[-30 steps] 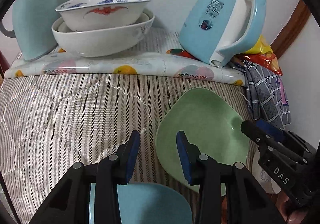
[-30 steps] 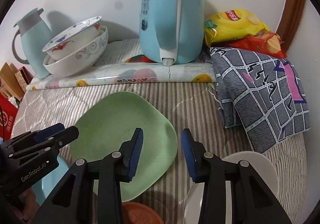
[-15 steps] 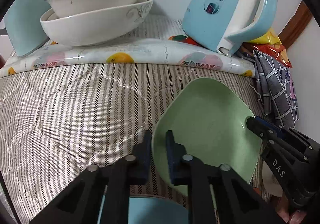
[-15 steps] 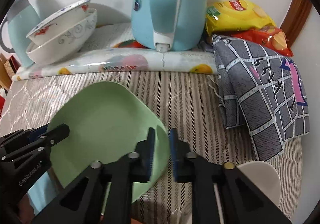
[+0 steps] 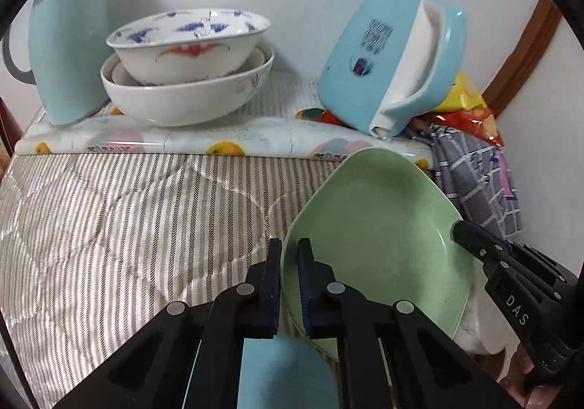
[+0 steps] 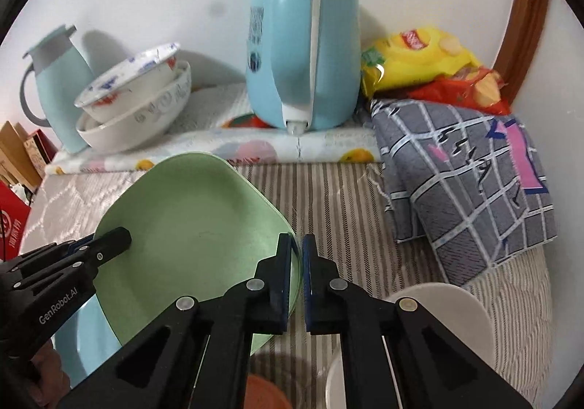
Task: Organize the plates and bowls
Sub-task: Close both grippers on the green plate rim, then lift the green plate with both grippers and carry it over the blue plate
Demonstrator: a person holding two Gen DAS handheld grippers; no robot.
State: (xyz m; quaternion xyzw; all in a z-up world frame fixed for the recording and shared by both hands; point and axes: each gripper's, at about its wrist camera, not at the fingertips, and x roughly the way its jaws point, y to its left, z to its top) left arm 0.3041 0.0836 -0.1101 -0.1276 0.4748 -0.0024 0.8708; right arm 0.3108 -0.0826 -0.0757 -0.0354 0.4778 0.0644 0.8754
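Two grippers (image 5: 290,259) (image 6: 297,255) — one green plate (image 5: 376,226) between.

A striped quilted bed (image 5: 109,226) carries a fruit-print mat (image 5: 182,140) and a checked cloth (image 6: 467,182).

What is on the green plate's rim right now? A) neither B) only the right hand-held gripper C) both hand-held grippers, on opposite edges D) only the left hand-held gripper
C: the left hand-held gripper is clamped on one edge of the green plate, and the right hand-held gripper is clamped on the opposite edge.
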